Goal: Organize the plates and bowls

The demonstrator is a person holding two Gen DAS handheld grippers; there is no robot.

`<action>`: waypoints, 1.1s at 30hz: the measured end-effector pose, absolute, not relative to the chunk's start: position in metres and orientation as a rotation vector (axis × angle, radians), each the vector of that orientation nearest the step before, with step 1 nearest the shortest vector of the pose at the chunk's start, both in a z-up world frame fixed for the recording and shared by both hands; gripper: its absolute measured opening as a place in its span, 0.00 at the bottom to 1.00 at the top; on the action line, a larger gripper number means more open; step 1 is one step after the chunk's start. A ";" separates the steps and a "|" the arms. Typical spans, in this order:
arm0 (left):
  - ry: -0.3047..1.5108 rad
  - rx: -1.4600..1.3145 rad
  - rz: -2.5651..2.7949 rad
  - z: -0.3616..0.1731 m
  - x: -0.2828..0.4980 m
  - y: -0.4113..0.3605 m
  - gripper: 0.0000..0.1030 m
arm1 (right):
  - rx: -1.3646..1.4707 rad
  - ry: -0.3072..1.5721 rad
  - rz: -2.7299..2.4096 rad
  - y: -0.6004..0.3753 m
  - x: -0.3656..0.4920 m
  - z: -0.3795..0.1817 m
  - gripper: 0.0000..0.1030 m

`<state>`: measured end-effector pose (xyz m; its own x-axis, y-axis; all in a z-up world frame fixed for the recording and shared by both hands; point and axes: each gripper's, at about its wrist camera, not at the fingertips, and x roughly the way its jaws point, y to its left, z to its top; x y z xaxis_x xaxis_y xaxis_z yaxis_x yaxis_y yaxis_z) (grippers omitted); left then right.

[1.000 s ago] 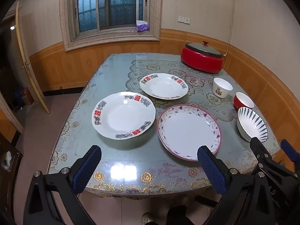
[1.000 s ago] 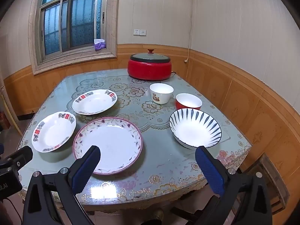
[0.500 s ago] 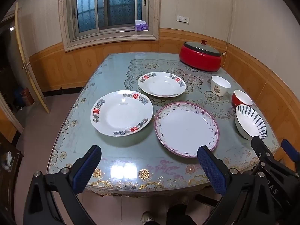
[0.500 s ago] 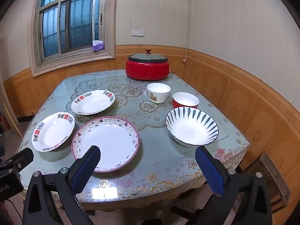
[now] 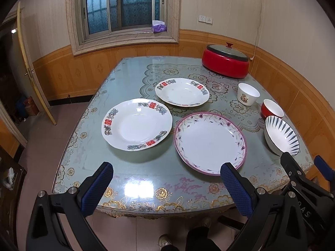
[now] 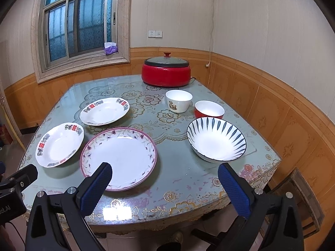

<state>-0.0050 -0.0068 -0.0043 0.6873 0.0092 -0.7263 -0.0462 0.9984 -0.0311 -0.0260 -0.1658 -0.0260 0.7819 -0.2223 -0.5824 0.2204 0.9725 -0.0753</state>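
Three plates lie on the table: a purple-rimmed floral plate (image 5: 210, 143) (image 6: 119, 158) nearest me, a white plate with red characters (image 5: 137, 124) (image 6: 59, 144) to its left, and a matching one (image 5: 181, 92) (image 6: 105, 110) behind. On the right stand a blue-striped bowl (image 5: 281, 135) (image 6: 216, 142), a red bowl (image 5: 272, 108) (image 6: 209, 109) and a small white bowl (image 5: 248, 94) (image 6: 178, 100). My left gripper (image 5: 166, 174) hangs open before the table's near edge. The right gripper (image 6: 164, 175) is also open and holds nothing.
A red electric pot (image 5: 226, 63) (image 6: 166, 72) with a dark lid stands at the table's far right, its cord running up the wall. The glass-topped table (image 5: 129, 71) fills the room's corner. A door (image 5: 31, 71) leans open at left. A person's shoes (image 5: 165, 241) show below.
Both grippers have drawn back and risen slightly, so the table looks smaller and farther. No dish has moved and both grippers stay open.
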 end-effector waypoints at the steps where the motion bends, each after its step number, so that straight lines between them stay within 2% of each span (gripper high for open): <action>1: 0.813 -0.047 0.030 -0.004 -0.005 -0.007 1.00 | -0.003 0.629 -0.241 -0.166 -0.026 -0.026 1.00; 33: 0.825 -0.033 0.003 -0.008 0.001 -0.014 1.00 | 0.009 0.636 -0.254 -0.172 -0.024 -0.026 1.00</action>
<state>0.0011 -0.0137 -0.0084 0.6786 -0.0101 -0.7344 -0.0160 0.9995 -0.0284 -0.0240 -0.1717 -0.0264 0.7747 -0.2322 -0.5882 0.2376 0.9689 -0.0696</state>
